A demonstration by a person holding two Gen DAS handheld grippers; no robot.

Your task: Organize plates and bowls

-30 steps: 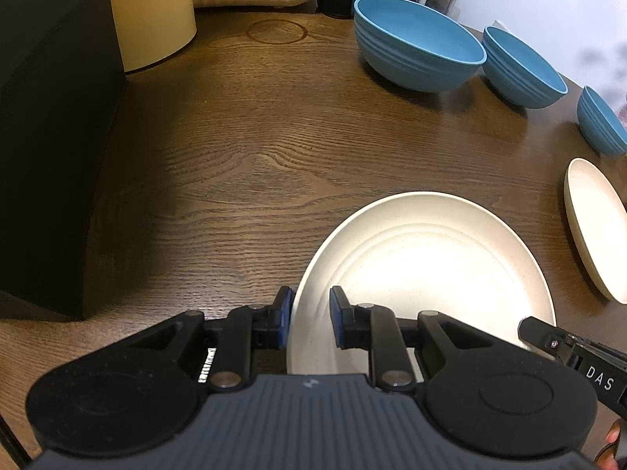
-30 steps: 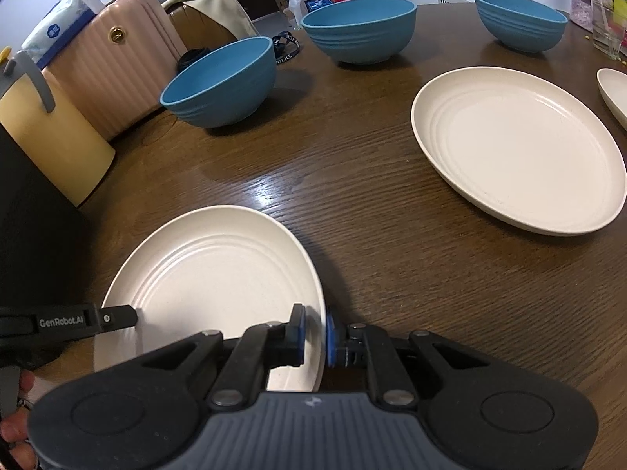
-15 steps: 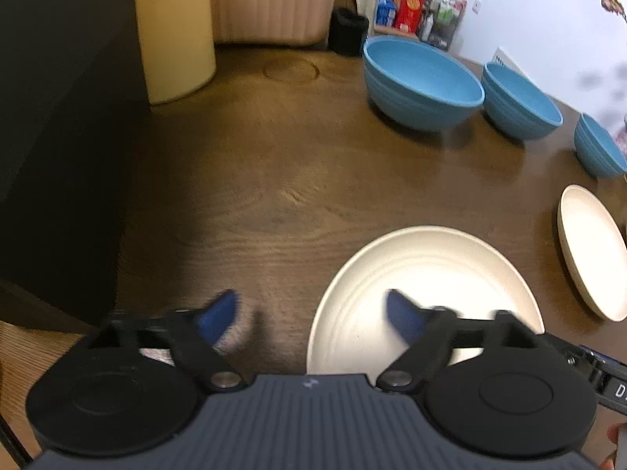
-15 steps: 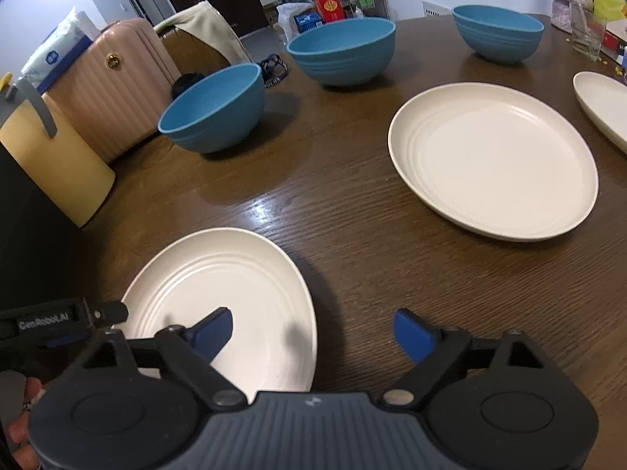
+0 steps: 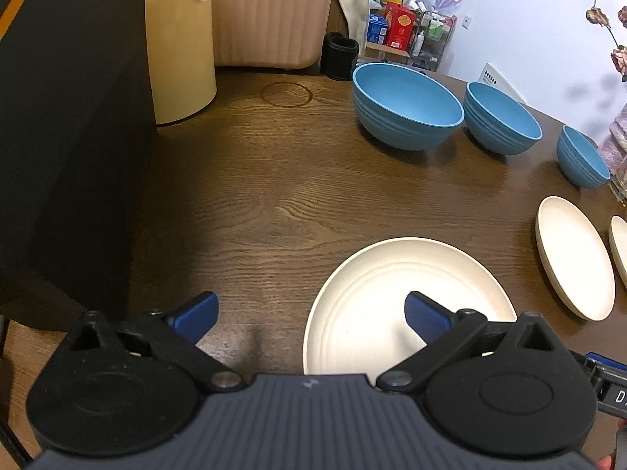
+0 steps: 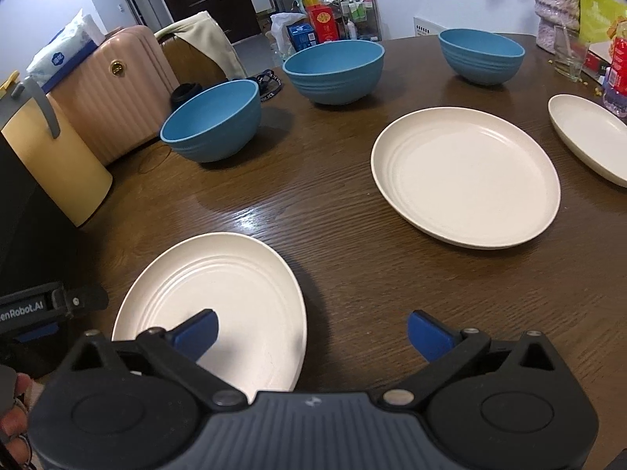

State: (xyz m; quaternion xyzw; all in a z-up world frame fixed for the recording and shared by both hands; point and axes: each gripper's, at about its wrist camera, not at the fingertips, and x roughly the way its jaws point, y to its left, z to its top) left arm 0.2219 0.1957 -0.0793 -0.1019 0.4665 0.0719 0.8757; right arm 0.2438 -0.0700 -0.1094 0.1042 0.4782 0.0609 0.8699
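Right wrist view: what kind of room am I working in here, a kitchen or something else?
Likely a lived-in home dining area, not a kitchen: a wooden table set with blue bowls and cream plates, a pink suitcase beside it, and a cluttered shelf by a door.

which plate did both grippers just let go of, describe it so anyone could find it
On the dark wooden table, look at the near edge beside the yellow bin. The cream plate there lies alone, nearest the cameras, unlike the two farther right.
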